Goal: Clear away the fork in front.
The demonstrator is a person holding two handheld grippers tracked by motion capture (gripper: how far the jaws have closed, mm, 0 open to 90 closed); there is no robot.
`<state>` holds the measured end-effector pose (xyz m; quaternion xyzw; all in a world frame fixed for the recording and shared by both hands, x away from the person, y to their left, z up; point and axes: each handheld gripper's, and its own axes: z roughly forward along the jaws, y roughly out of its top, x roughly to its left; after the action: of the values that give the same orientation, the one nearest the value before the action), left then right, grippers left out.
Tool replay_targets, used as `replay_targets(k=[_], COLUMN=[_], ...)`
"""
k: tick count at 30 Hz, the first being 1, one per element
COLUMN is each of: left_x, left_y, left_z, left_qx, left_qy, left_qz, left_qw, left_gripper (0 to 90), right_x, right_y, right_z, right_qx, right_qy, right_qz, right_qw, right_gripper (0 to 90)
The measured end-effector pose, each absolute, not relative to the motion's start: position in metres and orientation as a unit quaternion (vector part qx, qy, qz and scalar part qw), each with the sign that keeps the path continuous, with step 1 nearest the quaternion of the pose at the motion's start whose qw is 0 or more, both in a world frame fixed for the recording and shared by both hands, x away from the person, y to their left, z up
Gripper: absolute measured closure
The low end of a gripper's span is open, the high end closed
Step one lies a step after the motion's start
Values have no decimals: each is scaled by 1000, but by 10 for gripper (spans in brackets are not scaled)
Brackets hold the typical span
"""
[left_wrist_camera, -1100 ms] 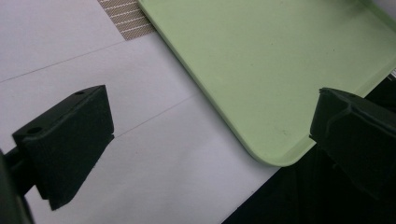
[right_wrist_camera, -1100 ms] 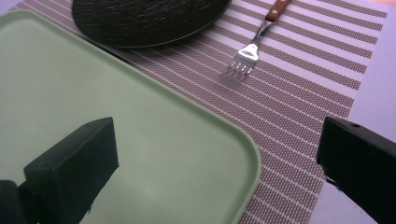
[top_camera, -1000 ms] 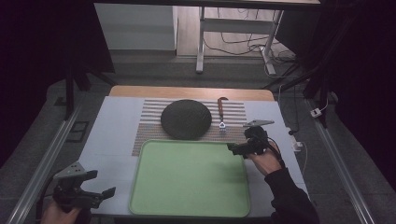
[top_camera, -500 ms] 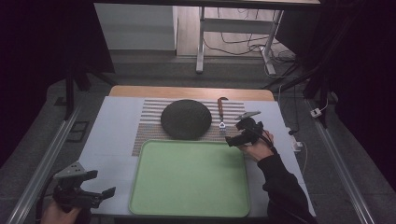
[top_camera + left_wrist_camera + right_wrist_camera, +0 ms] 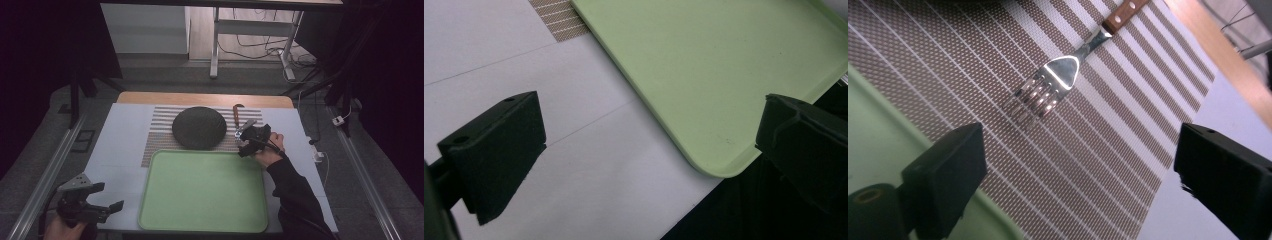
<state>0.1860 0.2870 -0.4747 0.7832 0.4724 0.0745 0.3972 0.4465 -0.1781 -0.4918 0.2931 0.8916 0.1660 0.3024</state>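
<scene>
- Nearest the person, the left gripper [image 5: 102, 199] hangs off the near left corner of the white table cover [image 5: 120, 145], its jaws spread wide with nothing between them; in the left gripper view they frame the rounded corner of the pale green plastic tray [image 5: 724, 75].
- That tray sits empty in the middle of the table, touching the near edge of the brown-and-white striped woven placemat [image 5: 160, 137].
- Past the tray's far right corner, the right gripper [image 5: 243, 141] hovers low over the placemat, jaws open and empty; they have just been closing a little.
- Ahead of those jaws lies the steel fork with a wooden handle [image 5: 1058, 77], flat on the placemat just right of the round dark plate [image 5: 199, 127], tines toward the tray.
- To take the fork well, the gripper would best straddle the narrow neck or handle, come down until the pads reach the mat, then close squarely across it so the fork does not pivot.
- Compared with a second ago, the right gripper has advanced toward the fork and sunk lower; the left has stayed put.
</scene>
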Motion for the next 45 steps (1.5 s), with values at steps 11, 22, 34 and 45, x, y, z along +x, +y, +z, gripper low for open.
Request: replay_targets(k=[11, 22, 34, 45], left_x=[186, 186, 185, 184], left_y=[287, 287, 287, 285], left_z=[-475, -475, -475, -474], left_qx=[784, 784, 785, 786], left_qy=[472, 472, 471, 469], left_qz=[74, 75, 75, 80], left_qw=[397, 396, 396, 396], left_gripper=[0, 0, 0, 0], right_x=[450, 443, 433, 419], right_y=[-158, -141, -142, -159], right_z=[-507, -521, -510, -481], right_qx=[185, 83, 56, 117], right_qy=[915, 922, 909, 906], right_qz=[94, 37, 40, 115], right_qw=[346, 375, 412, 390], right_gripper=[334, 820, 900, 900])
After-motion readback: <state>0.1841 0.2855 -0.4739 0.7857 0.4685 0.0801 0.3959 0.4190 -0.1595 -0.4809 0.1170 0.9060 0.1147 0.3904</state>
